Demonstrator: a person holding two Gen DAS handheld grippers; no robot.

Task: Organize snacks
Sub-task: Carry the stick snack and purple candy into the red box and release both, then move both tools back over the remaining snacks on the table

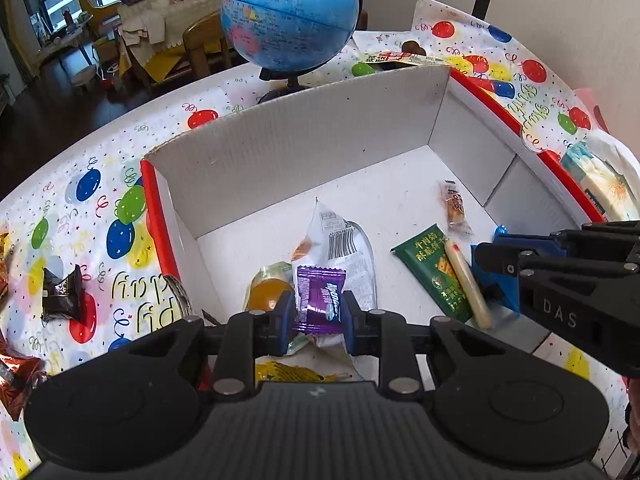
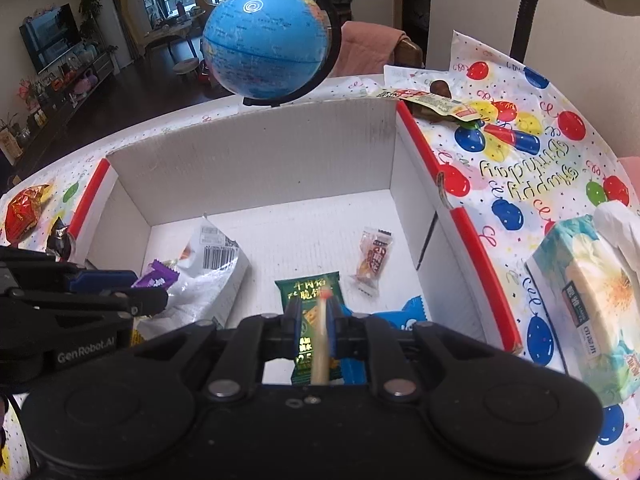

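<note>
A white cardboard box (image 1: 288, 140) with red edges sits on the balloon tablecloth; it also shows in the right wrist view (image 2: 256, 152). My left gripper (image 1: 318, 314) is shut on a purple candy wrapper (image 1: 320, 294) held over the box's near left part, above a white snack bag (image 1: 344, 240). My right gripper (image 2: 316, 320) is open over the box; a pale sausage stick (image 2: 322, 340) lies between its fingers, apparently loose, on a green biscuit pack (image 2: 306, 292). The stick (image 1: 466, 280) and green pack (image 1: 432, 268) also show in the left wrist view. A small orange snack (image 2: 374, 260) lies farther in.
A blue globe (image 1: 290, 12) stands behind the box. A tissue box (image 2: 588, 300) sits on the right. A dark candy (image 1: 64, 288) and red-gold wrappers (image 2: 24, 208) lie on the cloth left of the box. A snack packet (image 2: 432, 102) lies behind the far right corner.
</note>
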